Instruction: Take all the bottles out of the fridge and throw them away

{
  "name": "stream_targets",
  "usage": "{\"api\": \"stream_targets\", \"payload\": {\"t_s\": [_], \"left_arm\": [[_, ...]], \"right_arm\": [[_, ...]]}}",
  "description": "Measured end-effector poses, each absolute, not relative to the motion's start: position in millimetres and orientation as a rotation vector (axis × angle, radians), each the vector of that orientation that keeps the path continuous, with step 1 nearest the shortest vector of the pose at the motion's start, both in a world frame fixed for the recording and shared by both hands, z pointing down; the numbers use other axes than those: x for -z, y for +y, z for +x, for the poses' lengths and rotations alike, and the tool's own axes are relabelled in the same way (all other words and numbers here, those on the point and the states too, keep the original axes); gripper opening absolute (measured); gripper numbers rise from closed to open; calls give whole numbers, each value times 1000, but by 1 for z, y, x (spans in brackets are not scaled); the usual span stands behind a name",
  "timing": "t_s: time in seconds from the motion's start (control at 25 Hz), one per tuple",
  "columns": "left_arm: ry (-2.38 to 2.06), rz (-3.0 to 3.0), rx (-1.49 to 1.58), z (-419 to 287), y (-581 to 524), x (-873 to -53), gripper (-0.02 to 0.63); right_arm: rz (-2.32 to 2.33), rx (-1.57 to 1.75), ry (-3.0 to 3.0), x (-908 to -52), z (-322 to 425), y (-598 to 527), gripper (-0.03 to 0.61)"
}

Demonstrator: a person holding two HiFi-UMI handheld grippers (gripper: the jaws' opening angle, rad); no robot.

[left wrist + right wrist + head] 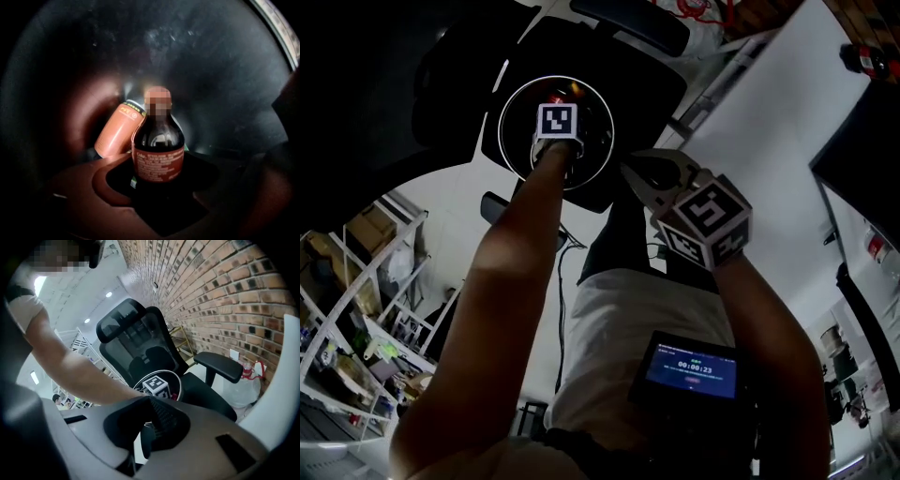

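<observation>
Between the jaws of my left claw (161, 185) I have a dark cola bottle (158, 154) with a red label clamped, its neck pointing down into the black bin (211, 70). Past it, an orange-labelled container (117, 132) lies tilted at the bin's bottom. That bin sits on an office chair (140, 338). My right claw (157, 420) is clenched on nothing, near the chair.

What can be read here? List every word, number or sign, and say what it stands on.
"00:00:23": on the small screen at the person's waist; the line under it is too small to read.
"Coke" (probably): first word on the red label of the bottle; the rest is too blurred.
Orange container: logo unreadable.
Marker cubes: black-and-white square patterns, no words.
</observation>
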State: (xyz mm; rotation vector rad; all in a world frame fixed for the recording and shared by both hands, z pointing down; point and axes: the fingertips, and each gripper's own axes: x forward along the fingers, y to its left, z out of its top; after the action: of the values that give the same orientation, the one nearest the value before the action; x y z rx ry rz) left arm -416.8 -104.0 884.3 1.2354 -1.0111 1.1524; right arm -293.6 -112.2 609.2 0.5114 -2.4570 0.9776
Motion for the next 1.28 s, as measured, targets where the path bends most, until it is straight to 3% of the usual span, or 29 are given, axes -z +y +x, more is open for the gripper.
{"api": "stream_targets", "payload": {"t_s": [0.52, 1.04, 1.2, 1.28], "left_arm": [[-1073, 1283, -1267, -434, -124, -877, 360], [-1206, 1531, -1071, -420, -146, -768, 358], [-1282, 1776, -988, -395, -157, -701, 195], [-1228, 1935, -868, -364, -158, -663, 148]], "right_arm": [[421, -971, -2471, -601, -320, -110, 3], [477, -852, -2538, -557, -299, -102, 3], [525, -816, -2561, -537, -286, -96, 3], [549, -792, -2579, -525, -281, -95, 3]]}}
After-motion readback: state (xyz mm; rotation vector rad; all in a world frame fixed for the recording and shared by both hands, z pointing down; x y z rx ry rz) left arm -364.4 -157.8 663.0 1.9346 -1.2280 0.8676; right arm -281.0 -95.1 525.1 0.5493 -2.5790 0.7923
